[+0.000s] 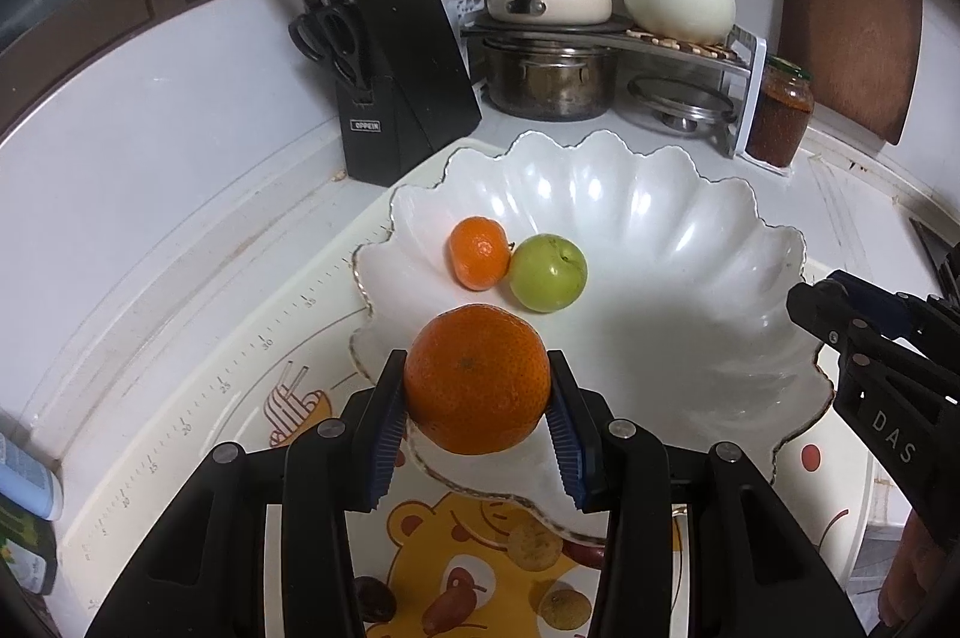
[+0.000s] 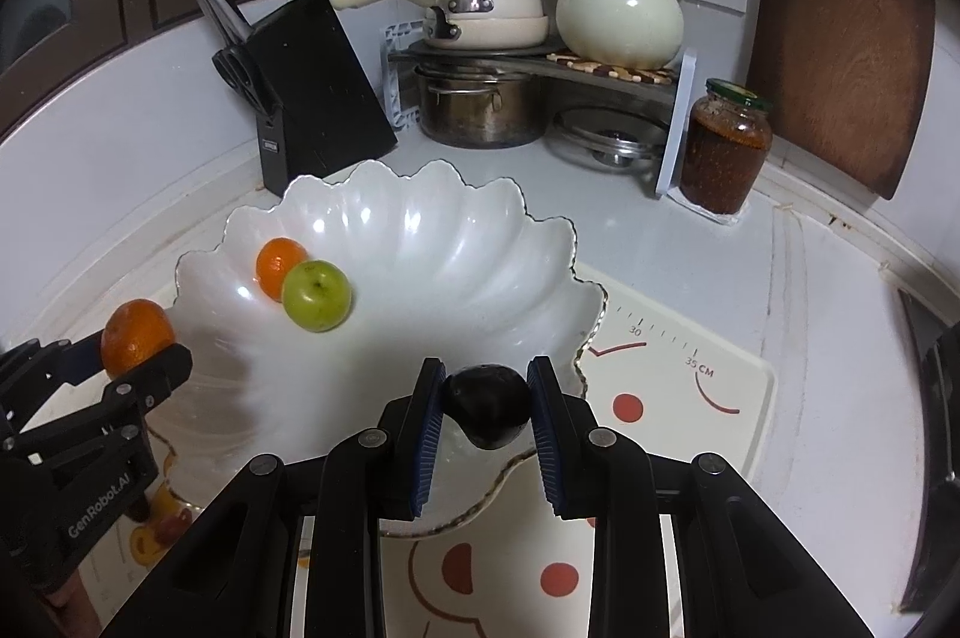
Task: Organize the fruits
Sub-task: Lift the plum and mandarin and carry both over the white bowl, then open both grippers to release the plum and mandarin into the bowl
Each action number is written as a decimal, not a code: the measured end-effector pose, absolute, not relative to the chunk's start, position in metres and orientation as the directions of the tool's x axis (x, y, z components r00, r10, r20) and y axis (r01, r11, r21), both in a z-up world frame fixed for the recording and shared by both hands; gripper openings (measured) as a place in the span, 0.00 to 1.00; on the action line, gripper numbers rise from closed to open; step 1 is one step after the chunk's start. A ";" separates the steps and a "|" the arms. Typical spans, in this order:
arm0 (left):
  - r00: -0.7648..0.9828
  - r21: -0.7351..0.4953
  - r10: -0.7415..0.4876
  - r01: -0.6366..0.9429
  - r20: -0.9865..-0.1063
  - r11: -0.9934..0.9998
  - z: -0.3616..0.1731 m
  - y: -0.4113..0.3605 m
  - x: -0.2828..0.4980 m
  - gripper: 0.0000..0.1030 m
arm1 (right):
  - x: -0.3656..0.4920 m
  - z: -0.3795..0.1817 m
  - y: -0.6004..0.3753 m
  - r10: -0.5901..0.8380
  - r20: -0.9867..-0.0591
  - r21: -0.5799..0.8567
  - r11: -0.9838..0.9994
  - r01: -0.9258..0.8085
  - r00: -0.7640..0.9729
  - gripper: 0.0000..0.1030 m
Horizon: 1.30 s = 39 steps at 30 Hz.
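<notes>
Two tools [image 1: 477,407] [image 2: 487,410] clamping orange [image 1: 477,379], plum [image 2: 487,407]

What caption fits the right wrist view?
Right gripper holds a dark fruit over the white bowl.

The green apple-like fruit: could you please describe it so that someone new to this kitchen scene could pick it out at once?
Find the large white scalloped bowl on the counter in front of the black knife block. Two loose fruits lie touching on its left side: the round green fruit and a small orange mandarin behind it. It is the only green one, smooth-skinned with a stem dimple, and no gripper holds it.
</notes>
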<state>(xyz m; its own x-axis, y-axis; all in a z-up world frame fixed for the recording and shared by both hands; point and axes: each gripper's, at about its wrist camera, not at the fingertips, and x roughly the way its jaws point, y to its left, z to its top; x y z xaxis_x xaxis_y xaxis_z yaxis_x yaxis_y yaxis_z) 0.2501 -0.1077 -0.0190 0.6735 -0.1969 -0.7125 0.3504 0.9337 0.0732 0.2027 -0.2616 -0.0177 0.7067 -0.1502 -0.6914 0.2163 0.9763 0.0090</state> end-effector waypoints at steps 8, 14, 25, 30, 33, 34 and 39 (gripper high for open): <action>0.646 0.058 -0.209 0.366 -0.734 0.929 -0.029 -0.113 0.254 0.42 | 0.207 -0.021 -0.258 -0.128 -0.698 0.014 0.981 0.193 0.705 0.28; 0.630 0.046 -0.214 0.370 -0.746 0.928 -0.033 -0.112 0.255 0.42 | 0.211 -0.025 -0.255 -0.112 -0.714 0.016 0.984 0.176 0.691 0.28; 0.634 0.030 -0.217 0.354 -0.742 0.935 -0.033 -0.104 0.252 0.72 | 0.209 -0.027 -0.253 -0.113 -0.725 0.011 0.984 0.176 0.679 0.37; 0.646 0.041 -0.202 0.340 -0.736 0.940 -0.029 -0.100 0.252 0.73 | 0.204 -0.021 -0.257 -0.157 -0.699 0.002 0.975 0.222 0.698 0.68; 0.651 0.036 -0.197 0.326 -0.733 0.945 -0.027 -0.097 0.251 0.82 | 0.203 -0.019 -0.257 -0.163 -0.699 0.001 0.974 0.229 0.696 0.68; 0.654 0.034 -0.193 0.319 -0.731 0.947 -0.026 -0.096 0.250 0.84 | 0.203 -0.019 -0.258 -0.161 -0.700 0.003 0.974 0.228 0.695 0.68; 0.676 0.047 -0.176 0.298 -0.716 0.953 -0.020 -0.093 0.246 0.88 | 0.199 -0.016 -0.258 -0.179 -0.694 -0.001 0.969 0.247 0.697 0.77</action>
<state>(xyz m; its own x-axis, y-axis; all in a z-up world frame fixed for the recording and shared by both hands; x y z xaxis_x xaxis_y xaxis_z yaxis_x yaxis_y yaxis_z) 0.2458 -0.0928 -0.0202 0.6760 -0.1759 -0.7156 0.2982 0.9533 0.0473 0.1994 -0.2585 -0.0161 0.6973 -0.1786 -0.6941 0.2468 0.9691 -0.0014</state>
